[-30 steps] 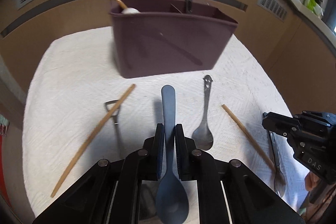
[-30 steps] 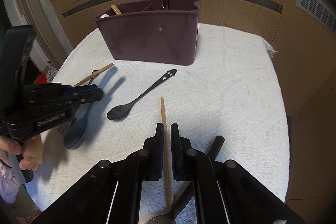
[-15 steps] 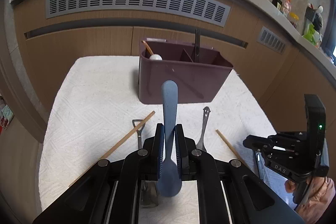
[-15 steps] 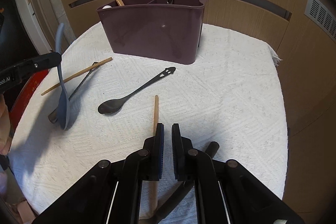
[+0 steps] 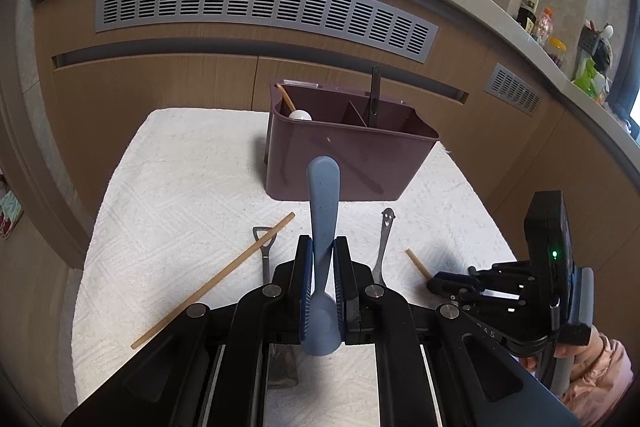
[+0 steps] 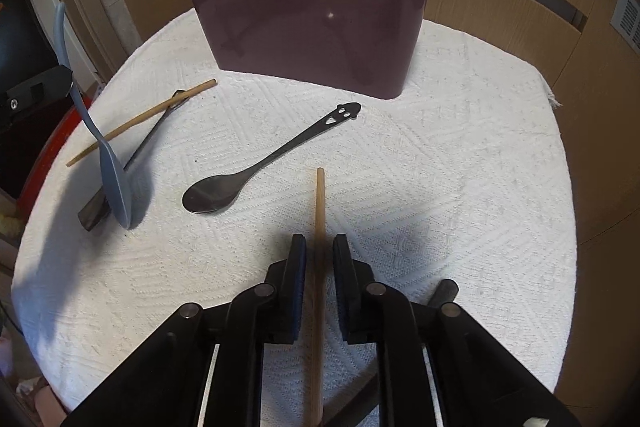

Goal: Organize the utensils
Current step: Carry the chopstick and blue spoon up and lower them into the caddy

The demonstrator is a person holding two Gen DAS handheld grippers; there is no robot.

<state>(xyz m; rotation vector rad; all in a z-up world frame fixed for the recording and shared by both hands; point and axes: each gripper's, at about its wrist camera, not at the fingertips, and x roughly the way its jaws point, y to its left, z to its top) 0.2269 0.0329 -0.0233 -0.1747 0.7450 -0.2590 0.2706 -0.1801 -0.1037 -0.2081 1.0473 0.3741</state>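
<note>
My left gripper [image 5: 322, 247] is shut on a blue plastic spoon [image 5: 323, 203], held above the white cloth [image 5: 180, 187], handle pointing at the maroon utensil caddy [image 5: 344, 163]. The spoon [image 6: 114, 179] hangs bowl down at the left of the right wrist view. My right gripper [image 6: 319, 247] is open low over the cloth, its jaws either side of a wooden chopstick [image 6: 319, 211]. A second chopstick [image 5: 216, 277], a dark metal spoon [image 6: 256, 171] with a smiley handle and a shovel-handled utensil [image 5: 264, 255] lie on the cloth.
The caddy [image 6: 312, 23] holds a white-headed wooden utensil [image 5: 298, 115] and a dark handle [image 5: 374, 95]. Another dark utensil handle [image 6: 442, 293] lies by my right gripper. Wooden cabinets with vent grilles [image 5: 256, 15] stand behind the table. The cloth edge [image 6: 560, 187] drops off at right.
My left gripper has lifted the blue spoon off the cloth and tilted it up. My right gripper has moved down and forward along the chopstick, its jaws opened slightly wider.
</note>
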